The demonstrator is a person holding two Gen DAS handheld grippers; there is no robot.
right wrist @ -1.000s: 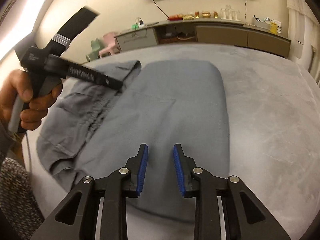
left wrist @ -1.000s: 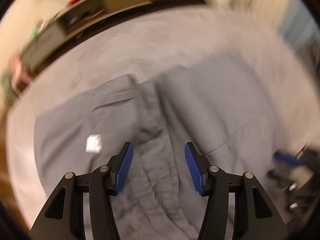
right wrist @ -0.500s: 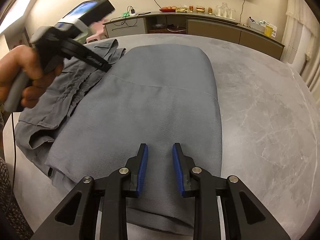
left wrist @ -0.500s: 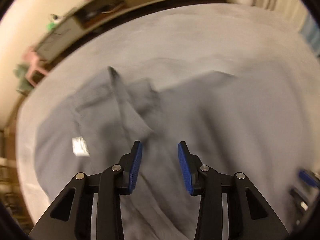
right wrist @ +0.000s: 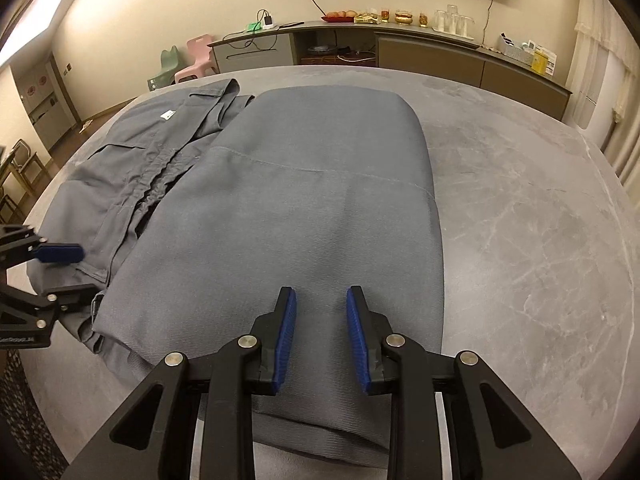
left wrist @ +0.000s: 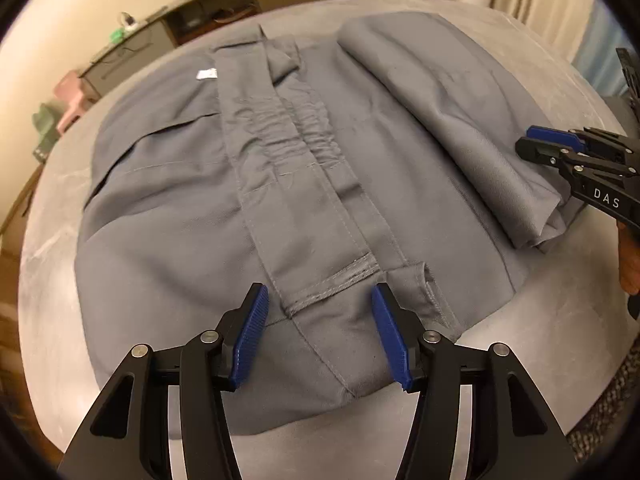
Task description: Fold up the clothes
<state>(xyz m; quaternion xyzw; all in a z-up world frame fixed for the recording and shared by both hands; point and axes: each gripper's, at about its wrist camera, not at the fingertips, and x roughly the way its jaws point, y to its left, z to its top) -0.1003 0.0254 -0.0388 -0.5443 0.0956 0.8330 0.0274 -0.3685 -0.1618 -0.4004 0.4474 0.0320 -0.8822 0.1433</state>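
Observation:
A grey button-front garment (left wrist: 320,168) lies spread on the round grey table (left wrist: 520,340), its collar at the far side and a white label (left wrist: 207,74) showing. Its right half is folded over as a smooth panel (right wrist: 300,184). My left gripper (left wrist: 318,300) hovers over the near hem by the front placket, jaws opening, cloth below them but not pinched. My right gripper (right wrist: 320,304) stands open just above the near end of the folded panel. Each gripper shows in the other's view: the left gripper (right wrist: 68,274) and the right gripper (left wrist: 528,142).
The grey table (right wrist: 540,220) stretches bare to the right of the garment. A long sideboard (right wrist: 420,56) with dishes and glasses runs along the far wall. A pink chair (right wrist: 198,60) and a green chair (right wrist: 168,66) stand beyond the table. A hand (left wrist: 628,256) shows at the right edge.
My left gripper has swept from the collar side down to the near hem, its jaws narrowing and then widening. The garment's left front now lies flat. The right gripper has hardly moved.

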